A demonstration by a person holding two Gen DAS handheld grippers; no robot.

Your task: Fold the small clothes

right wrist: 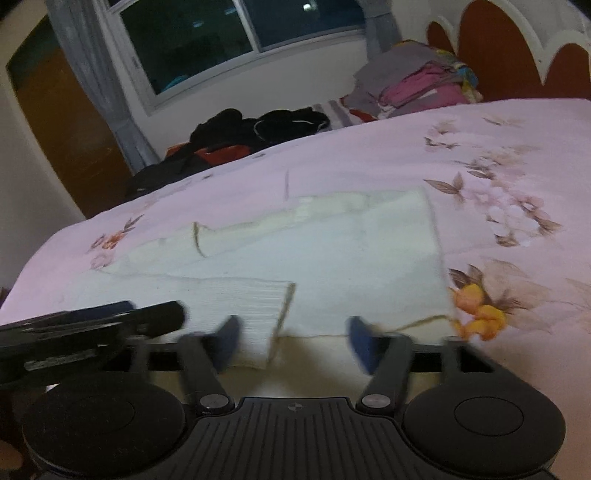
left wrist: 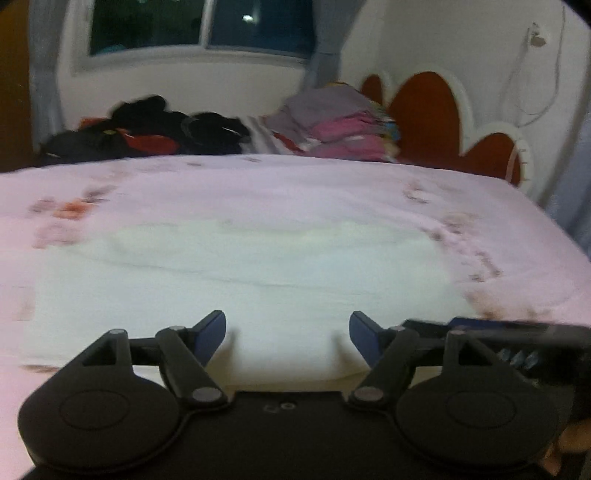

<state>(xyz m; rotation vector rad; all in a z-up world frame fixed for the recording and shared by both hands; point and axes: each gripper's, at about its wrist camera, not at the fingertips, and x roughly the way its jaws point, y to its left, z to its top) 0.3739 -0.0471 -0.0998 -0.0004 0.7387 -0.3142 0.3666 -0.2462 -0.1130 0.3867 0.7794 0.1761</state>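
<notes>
A white knitted garment [left wrist: 236, 273] lies spread flat on the pink flowered bedsheet [left wrist: 258, 177]. In the right wrist view the garment [right wrist: 332, 251] shows a ribbed sleeve cuff [right wrist: 266, 306] folded across its front and a loose beige thread at its near edge. My left gripper [left wrist: 287, 334] is open and empty, just above the garment's near edge. My right gripper [right wrist: 293, 339] is open and empty over the near edge, beside the cuff. The left gripper also shows at the left of the right wrist view [right wrist: 92, 325].
A pile of dark clothes [left wrist: 147, 129] lies at the far side of the bed. A stack of folded pink and grey clothes [left wrist: 332, 125] sits by the red scalloped headboard [left wrist: 424, 110]. A window [left wrist: 199, 26] is behind.
</notes>
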